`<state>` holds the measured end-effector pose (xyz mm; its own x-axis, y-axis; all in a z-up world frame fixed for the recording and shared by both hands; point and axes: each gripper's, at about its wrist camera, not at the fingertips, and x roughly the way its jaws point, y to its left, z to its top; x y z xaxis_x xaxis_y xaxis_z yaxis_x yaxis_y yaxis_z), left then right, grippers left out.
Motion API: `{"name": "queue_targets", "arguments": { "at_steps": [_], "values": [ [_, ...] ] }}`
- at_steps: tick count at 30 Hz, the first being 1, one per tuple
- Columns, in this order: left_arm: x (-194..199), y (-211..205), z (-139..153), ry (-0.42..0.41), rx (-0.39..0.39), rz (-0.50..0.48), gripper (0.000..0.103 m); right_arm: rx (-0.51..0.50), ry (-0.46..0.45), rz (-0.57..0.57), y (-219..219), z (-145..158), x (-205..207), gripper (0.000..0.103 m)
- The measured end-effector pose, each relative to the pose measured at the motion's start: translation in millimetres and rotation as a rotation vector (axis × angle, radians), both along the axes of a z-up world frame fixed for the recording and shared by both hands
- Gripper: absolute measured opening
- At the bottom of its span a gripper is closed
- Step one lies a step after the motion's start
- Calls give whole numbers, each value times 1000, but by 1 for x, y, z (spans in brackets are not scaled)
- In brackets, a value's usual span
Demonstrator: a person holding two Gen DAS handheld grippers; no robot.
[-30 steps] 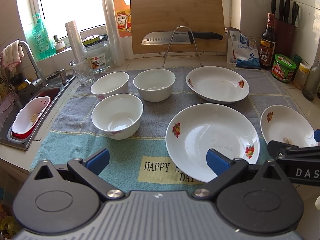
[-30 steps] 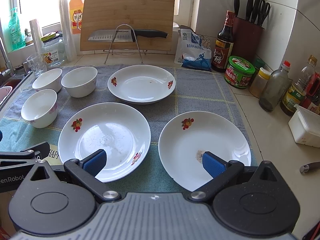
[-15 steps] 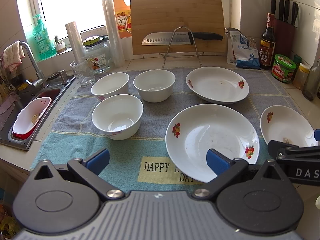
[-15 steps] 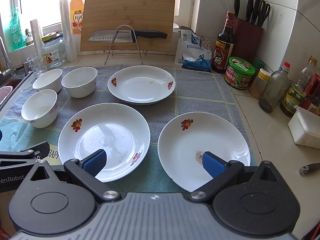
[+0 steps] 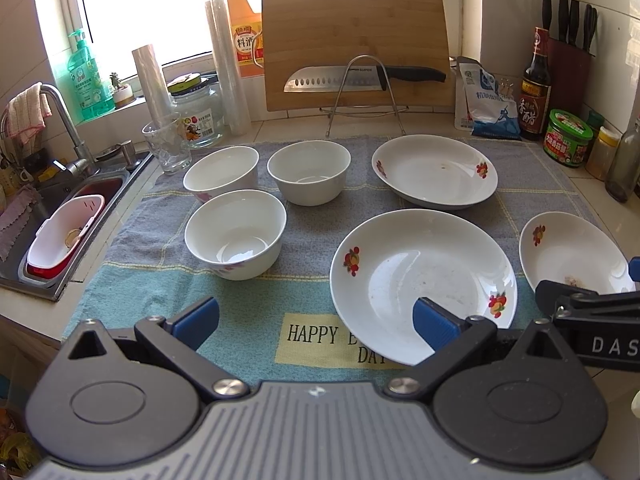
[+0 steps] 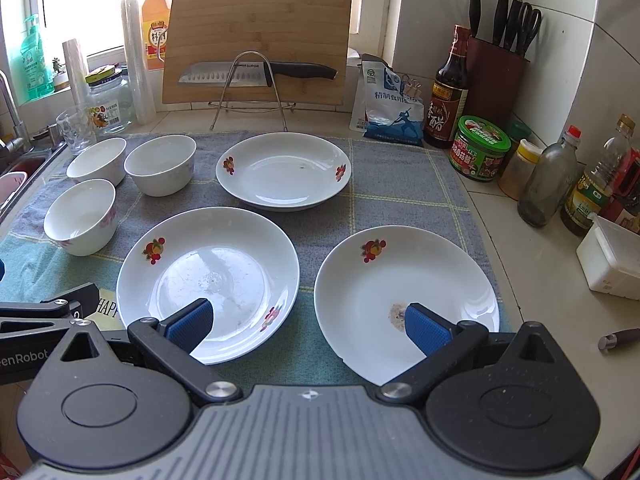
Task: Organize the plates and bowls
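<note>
Tongs (image 5: 316, 318) (image 6: 307, 322) both gape level above towel (image 5: 152, 280), gripping nothing.

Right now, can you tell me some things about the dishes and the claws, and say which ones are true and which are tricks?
1. Three white bowls sit on the towel. True: front bowl, back left bowl, back right bowl.
2. The plates are stacked in one pile. False: the far plate, the middle plate and the right plate lie apart.
3. The left claw holds a bowl. False: it is open and empty.
4. The right claw is open. True.
5. The knife lies on a plate. False: it rests on a wire stand before the cutting board.
</note>
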<state>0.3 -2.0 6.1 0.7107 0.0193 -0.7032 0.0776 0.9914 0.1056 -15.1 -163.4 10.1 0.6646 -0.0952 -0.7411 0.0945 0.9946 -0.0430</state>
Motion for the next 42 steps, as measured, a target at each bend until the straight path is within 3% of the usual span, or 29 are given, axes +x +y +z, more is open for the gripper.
{"name": "queue_targets", "arguments": {
  "at_steps": [27,42],
  "values": [
    [-6,-20,-1,8,-20,-3,102,24,-37,18,-20,-1,-11,103],
    [-5,-38,2,-87,-69,-144,102,-10,-122,34,-63,-12,-32,103]
  ]
}}
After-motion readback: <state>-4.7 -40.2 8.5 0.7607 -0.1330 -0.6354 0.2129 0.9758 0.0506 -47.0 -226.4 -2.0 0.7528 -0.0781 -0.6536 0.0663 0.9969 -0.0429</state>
